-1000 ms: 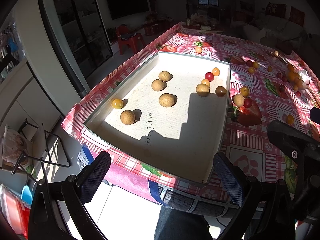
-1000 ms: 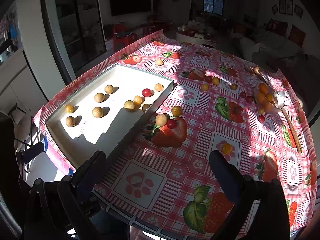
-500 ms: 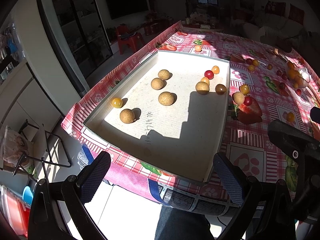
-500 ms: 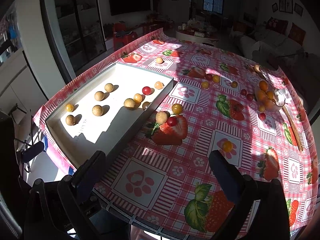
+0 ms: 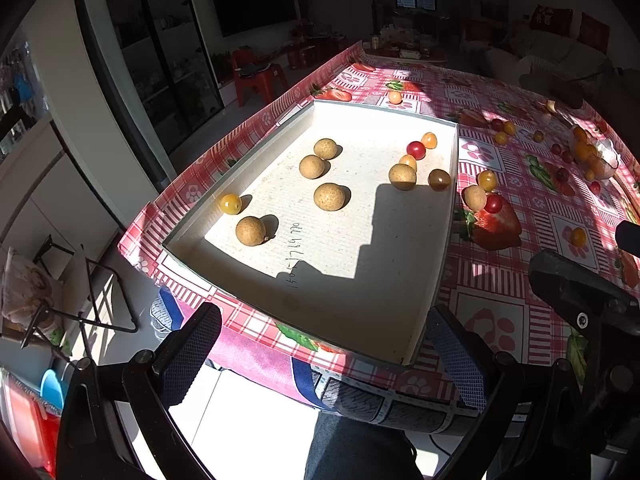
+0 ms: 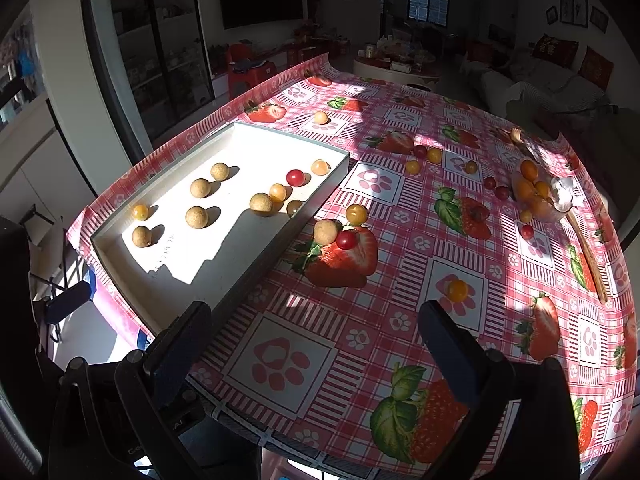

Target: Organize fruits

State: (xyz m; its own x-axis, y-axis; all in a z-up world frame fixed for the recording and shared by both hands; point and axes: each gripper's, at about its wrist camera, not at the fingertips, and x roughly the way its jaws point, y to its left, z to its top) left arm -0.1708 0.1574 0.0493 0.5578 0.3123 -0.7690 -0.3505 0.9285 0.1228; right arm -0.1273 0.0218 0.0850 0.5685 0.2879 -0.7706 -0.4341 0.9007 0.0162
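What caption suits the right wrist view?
Open right tool hovers over strawberry tablecloth, loose fruits beside a white tray.

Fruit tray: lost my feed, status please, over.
Left gripper and right gripper open, empty, short of the table. Tray holds ten fruits; more loose on tablecloth. Nothing in the way.

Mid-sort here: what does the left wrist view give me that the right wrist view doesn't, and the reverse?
Only the left wrist view shows the tray's near corner and near wall at the table edge, just ahead of the open left claw.

Only the right wrist view shows the tablecloth's near right area, including the wooden stick along the right side, past the open right claw.

Both show the tray with its tan fruits, the red cherry tomato in it, the three loose fruits beside its right wall, and the bowl of orange fruits.
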